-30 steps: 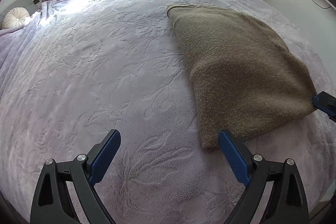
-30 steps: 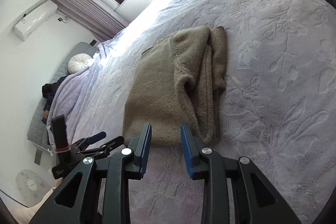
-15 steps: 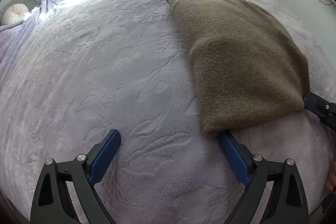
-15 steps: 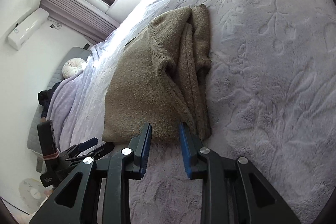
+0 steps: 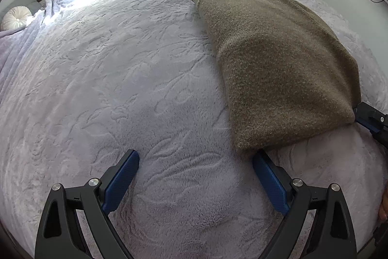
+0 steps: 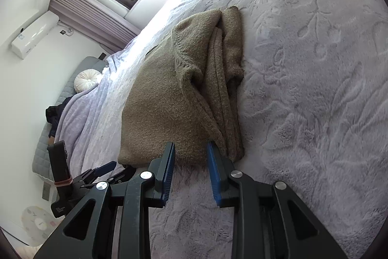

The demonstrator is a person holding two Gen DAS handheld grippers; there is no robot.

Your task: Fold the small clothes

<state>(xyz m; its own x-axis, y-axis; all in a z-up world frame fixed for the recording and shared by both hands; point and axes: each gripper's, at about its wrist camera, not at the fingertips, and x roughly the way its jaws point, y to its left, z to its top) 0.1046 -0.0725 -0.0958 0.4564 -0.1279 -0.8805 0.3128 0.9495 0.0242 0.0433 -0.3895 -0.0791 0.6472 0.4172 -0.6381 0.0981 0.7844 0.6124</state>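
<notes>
- left tool (image 5: 195, 168) spread wide over the bed (image 5: 121, 77), nothing in it
- brown sweater (image 5: 278, 64) folded, at 2 o'clock
- right tool (image 6: 190, 149) narrowly parted at its near hem, can't tell if it's pinching

Your left gripper (image 5: 195, 176) is angled steeply down w/ jaws spread wide, nothing between the blue pads; its right finger tip sits right at the corner of the sweater (image 5: 278, 69). Your right gripper (image 6: 190, 157) tilts down less steeply, jaws narrowed to a small gap, tips at the sweater's near edge; can't tell if the pads actually pinch fabric.
</notes>
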